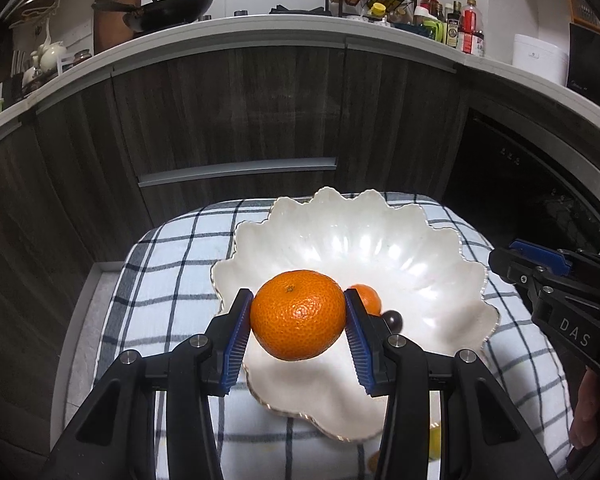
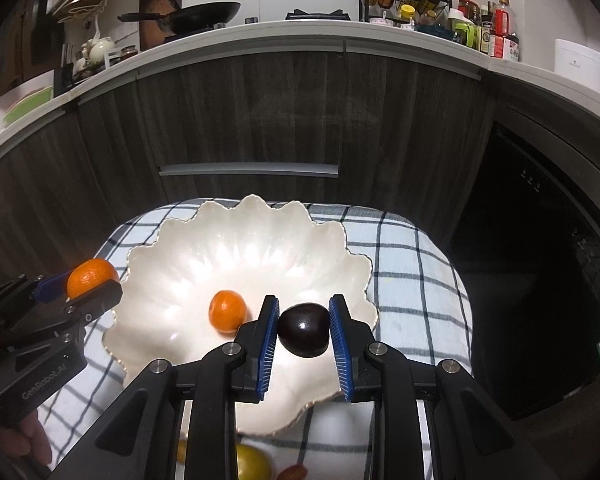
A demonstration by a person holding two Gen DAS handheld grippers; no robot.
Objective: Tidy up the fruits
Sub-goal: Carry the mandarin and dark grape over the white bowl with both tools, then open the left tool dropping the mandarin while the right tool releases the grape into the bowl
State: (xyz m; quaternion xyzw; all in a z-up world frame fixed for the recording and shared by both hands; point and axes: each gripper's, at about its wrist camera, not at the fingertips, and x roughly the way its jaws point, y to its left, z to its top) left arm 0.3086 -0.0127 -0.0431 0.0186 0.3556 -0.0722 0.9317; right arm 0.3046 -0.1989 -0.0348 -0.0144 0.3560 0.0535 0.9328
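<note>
Before dark wood-grain kitchen cabinets point(image 1: 228, 112), a checked cloth point(image 1: 172, 264) bears a scalloped white bowl point(image 1: 380, 240); left gripper point(image 1: 298, 316) pinches a dimpled mandarin point(image 1: 298, 314), right gripper point(image 2: 304, 330) a glossy dark plum point(image 2: 304, 330).

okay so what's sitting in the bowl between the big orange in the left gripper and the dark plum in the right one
A small orange lies in the white bowl, between the big orange and the dark plum. The right wrist view shows it best.

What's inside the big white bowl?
Lying in the bowl: just one small orange. The left gripper holds a bigger orange and the right gripper a dark plum above it. The grippers hide the bowl's near part.
</note>
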